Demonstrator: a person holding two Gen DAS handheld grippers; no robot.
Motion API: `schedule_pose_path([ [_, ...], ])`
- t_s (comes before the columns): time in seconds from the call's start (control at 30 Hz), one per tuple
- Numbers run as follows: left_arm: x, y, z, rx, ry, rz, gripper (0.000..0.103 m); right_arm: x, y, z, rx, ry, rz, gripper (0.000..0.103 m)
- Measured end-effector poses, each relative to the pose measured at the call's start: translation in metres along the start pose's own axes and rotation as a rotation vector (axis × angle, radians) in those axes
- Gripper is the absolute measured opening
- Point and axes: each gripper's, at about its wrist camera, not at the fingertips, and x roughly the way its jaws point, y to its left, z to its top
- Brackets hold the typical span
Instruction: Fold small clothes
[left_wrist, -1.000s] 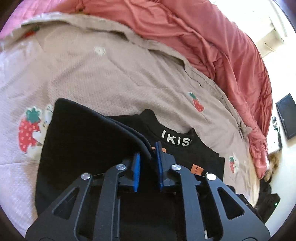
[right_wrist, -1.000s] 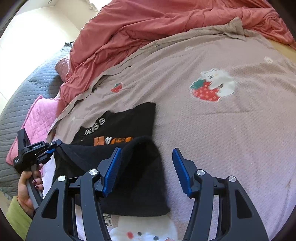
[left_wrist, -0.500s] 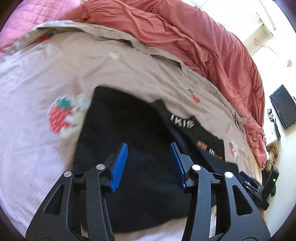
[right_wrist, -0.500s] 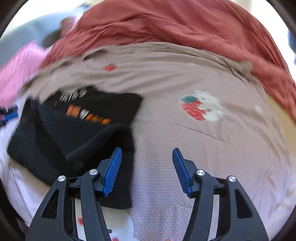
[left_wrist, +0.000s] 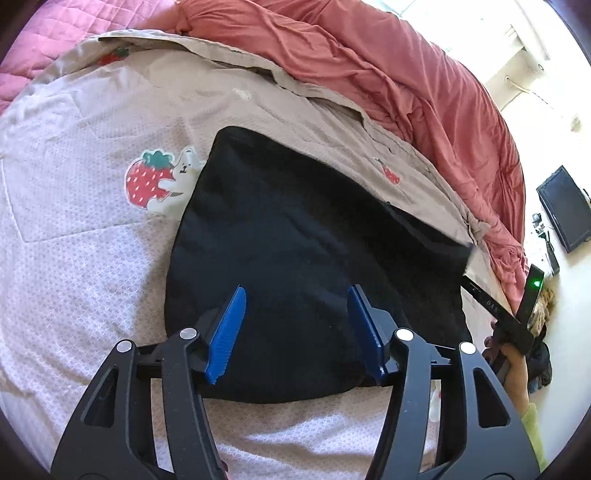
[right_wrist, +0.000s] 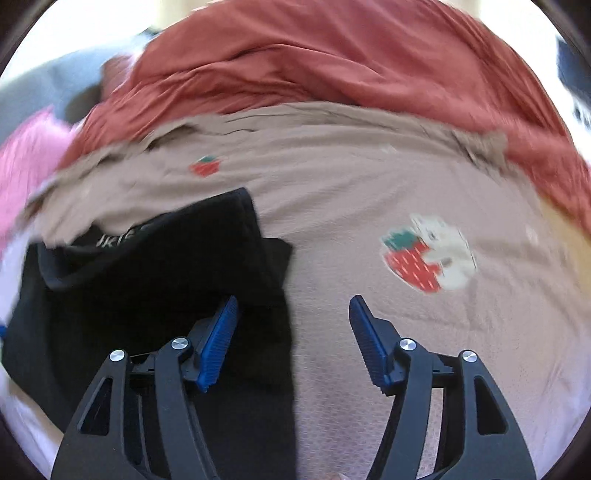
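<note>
A small black garment (left_wrist: 295, 240) lies folded over on a beige bedspread (left_wrist: 92, 258) printed with strawberries. My left gripper (left_wrist: 295, 325) hovers above its near part, jaws opening, with nothing pinched between the blue pads. In the right wrist view the same black garment (right_wrist: 147, 266) lies at the left, white lettering showing at its collar. My right gripper (right_wrist: 291, 325) straddles the garment's right edge, jaws opening, pads clear of the cloth. The other gripper and the hand holding it (left_wrist: 513, 332) show at the right of the left wrist view.
A rumpled red blanket (left_wrist: 406, 74) is heaped along the far side of the bedspread. A pink quilted cover (left_wrist: 44, 48) lies at the far left. A dark screen (left_wrist: 565, 210) stands beyond the bed's right edge. A strawberry-and-bear print (right_wrist: 428, 254) marks the bare bedspread right of the garment.
My left gripper let go of the black fold, opened and drew back, so the folded layer now lies flat over the printed front. My right gripper swung to the right and opened a little wider.
</note>
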Motion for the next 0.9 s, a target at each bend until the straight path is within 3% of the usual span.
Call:
schedule_pose_path([
  [0.23, 0.006, 0.01, 0.012, -0.013, -0.005, 0.051, 0.058, 0.0, -0.006, -0.004, 0.032, 0.025, 0.06, 0.064],
  [0.43, 0.022, 0.022, 0.049, 0.012, -0.02, 0.145, 0.064, 0.014, -0.002, -0.007, 0.067, 0.063, 0.108, 0.064],
  [0.53, 0.033, 0.029, 0.067, 0.012, -0.009, 0.174, 0.072, 0.017, -0.001, -0.005, 0.073, 0.066, 0.125, 0.064],
  [0.9, 0.077, 0.038, 0.094, -0.002, 0.051, 0.202, 0.072, 0.032, 0.008, 0.009, 0.056, 0.078, 0.161, 0.064],
])
